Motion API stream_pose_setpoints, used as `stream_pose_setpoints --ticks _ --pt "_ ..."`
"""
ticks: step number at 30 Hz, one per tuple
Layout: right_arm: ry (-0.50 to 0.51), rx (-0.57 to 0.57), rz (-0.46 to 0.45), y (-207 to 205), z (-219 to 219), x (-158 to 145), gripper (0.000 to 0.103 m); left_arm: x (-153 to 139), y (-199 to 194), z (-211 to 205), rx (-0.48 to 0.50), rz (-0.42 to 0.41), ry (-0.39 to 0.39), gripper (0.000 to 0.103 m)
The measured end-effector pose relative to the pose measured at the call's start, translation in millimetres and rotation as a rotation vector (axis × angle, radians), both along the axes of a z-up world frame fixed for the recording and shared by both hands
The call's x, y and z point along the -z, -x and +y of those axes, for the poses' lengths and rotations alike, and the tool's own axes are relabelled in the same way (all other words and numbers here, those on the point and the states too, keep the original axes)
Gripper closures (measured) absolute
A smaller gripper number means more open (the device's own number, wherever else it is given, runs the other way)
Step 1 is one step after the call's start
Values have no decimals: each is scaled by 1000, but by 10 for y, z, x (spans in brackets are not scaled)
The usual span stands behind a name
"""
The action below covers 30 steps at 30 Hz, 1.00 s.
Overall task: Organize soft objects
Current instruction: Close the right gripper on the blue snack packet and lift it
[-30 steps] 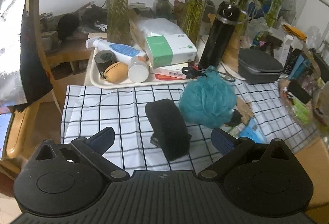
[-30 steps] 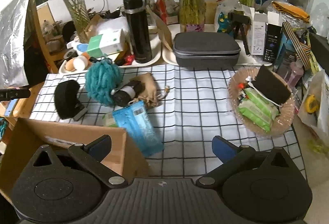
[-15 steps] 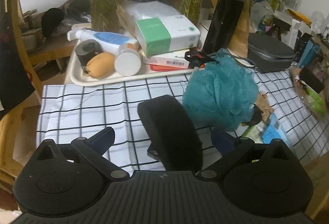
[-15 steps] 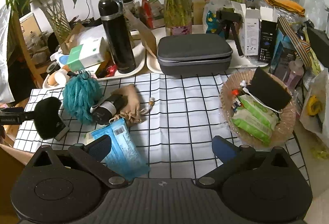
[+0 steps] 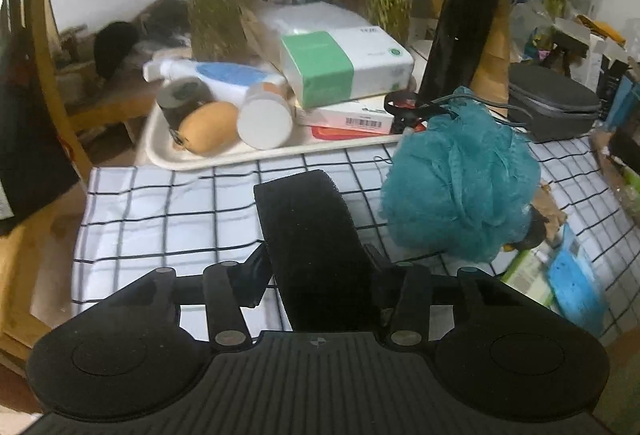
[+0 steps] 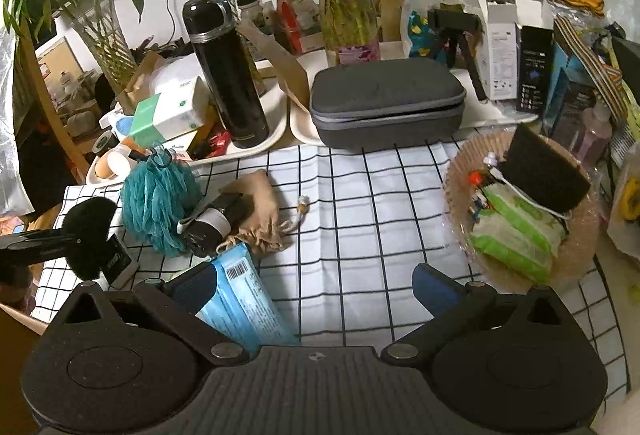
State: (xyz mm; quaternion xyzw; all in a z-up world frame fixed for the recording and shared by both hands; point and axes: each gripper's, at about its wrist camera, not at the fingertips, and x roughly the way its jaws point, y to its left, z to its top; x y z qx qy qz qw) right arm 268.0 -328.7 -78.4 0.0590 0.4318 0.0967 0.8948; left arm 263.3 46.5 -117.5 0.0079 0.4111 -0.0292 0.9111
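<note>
Left gripper (image 5: 316, 267) clamped on the black foam pad (image 5: 310, 239), fingers pressed against both its sides; pad stands on the checked cloth (image 5: 168, 219), just left of the teal bath pouf (image 5: 460, 191). Pouf is the landmark: beige drawstring pouch (image 6: 260, 215) just right of it, blue packet (image 6: 244, 299) in front, cream tray (image 5: 224, 159) behind. Right gripper (image 6: 316, 287) spread wide, holding nothing, above the cloth right of the blue packet.
</note>
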Motion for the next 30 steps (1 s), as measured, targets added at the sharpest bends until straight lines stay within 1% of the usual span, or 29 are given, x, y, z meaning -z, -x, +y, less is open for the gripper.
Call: stream_pose_setpoints --ticks 3,8,13,18,22,25,30 --pt "-17 -13 -3 -43 9 6 0 -60 69 32 3 -21 24 57" --pt "-37 -58 1 -120 47 34 0 -161 206 72 -15 -68 42 57" --pt "-24 -69 19 -209 81 99 0 -207 253 135 -35 -86 67 57" --pt "-29 -126 44 -368 151 219 0 -208 244 200 -55 -92 91 57" --pt "-43 -195 68 -509 235 349 0 -198 230 217 -57 -93 99 57" --pt "-56 -275 93 -621 345 470 0 -203 238 219 -52 -96 104 57" --pt "-50 -421 136 -743 555 631 0 -184 235 213 -44 -89 111 57"
